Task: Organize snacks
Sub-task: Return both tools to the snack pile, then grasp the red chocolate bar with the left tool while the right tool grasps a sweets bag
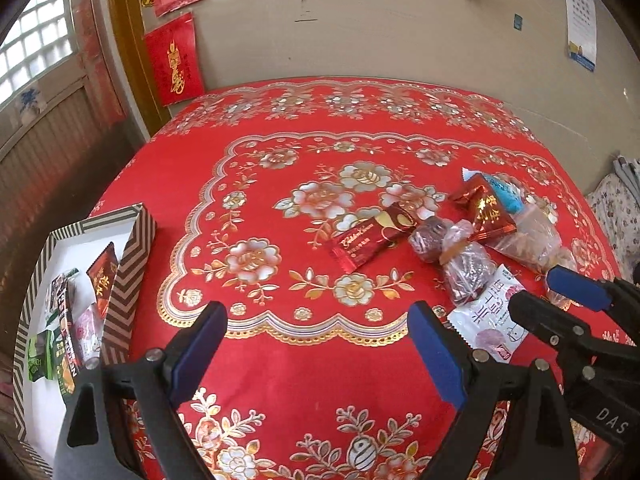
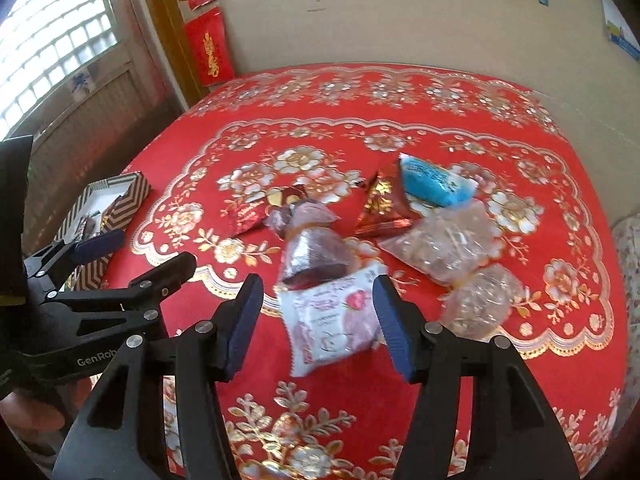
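A pile of snacks lies on the red flowered tablecloth (image 1: 256, 176): a dark red chocolate packet (image 1: 372, 236), a red-and-gold pyramid packet (image 1: 486, 208), a blue packet (image 2: 432, 180), clear bags (image 2: 440, 244) and purple candy bags (image 2: 312, 256). A white-and-pink packet (image 2: 332, 320) lies flat between the fingers of my right gripper (image 2: 320, 320); the jaws stand apart, with a gap at the left pad. My left gripper (image 1: 320, 344) is open over bare cloth, left of the pile. A zigzag-striped box (image 1: 136, 264) at the left holds several packets.
The table's back edge meets a beige wall (image 1: 360, 40) with red paper hangings (image 1: 174, 60). A window (image 1: 36, 40) is at the far left. A hand (image 2: 28, 412) holds the left gripper (image 2: 136, 256). The right gripper (image 1: 556, 304) shows beside the white packet (image 1: 488, 320).
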